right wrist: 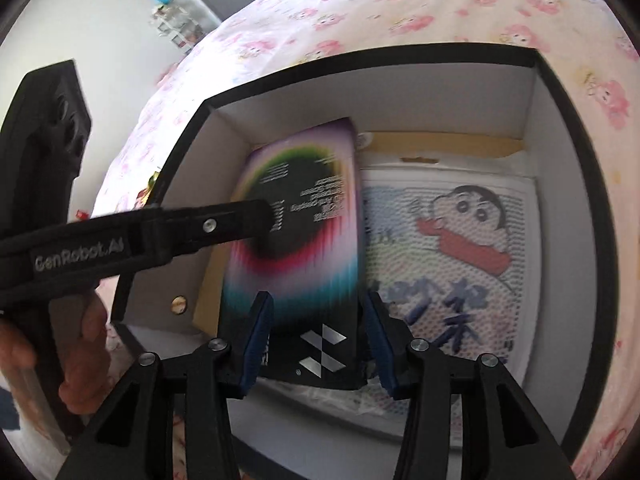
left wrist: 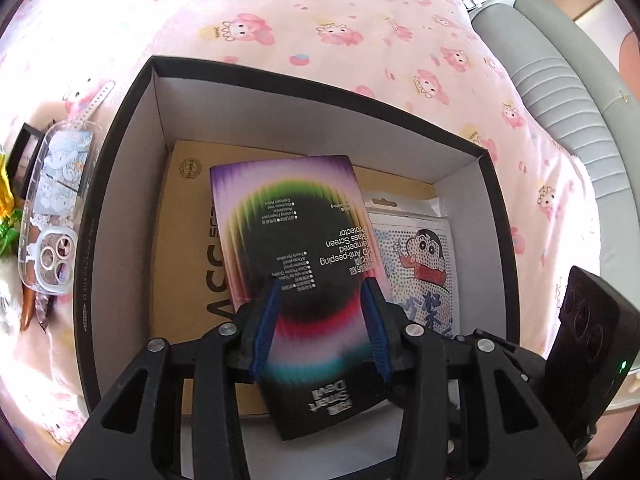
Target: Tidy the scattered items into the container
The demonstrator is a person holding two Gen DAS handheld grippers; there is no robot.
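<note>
Box (left wrist: pixel 132 168) with black outer walls and white inner walls fills the middle of both views, sitting on a pink sheet (left wrist: pixel 320 20) printed with cartoon rabbits. Inside it, a screen protector pack (left wrist: pixel 296 240) with a rainbow ring around a black centre lies in the centre of the frame, over a tan cardboard sleeve (left wrist: pixel 188 240). To its right, a white cartoon pouch (left wrist: pixel 424 256) shows a boy with a red scarf. The left gripper (left wrist: pixel 322 320) sits at the lower centre of its view, blue-padded fingers spread wide on either side of the pack; whether they touch it cannot be told. The right gripper (right wrist: pixel 316 340) is likewise wide apart at the pack's near end. Outside the box, at the left edge of the left view, a clear phone case (left wrist: pixel 56 208) with cartoon art lies on the sheet, a white watch strap (left wrist: pixel 94 100) just above it.
</note>
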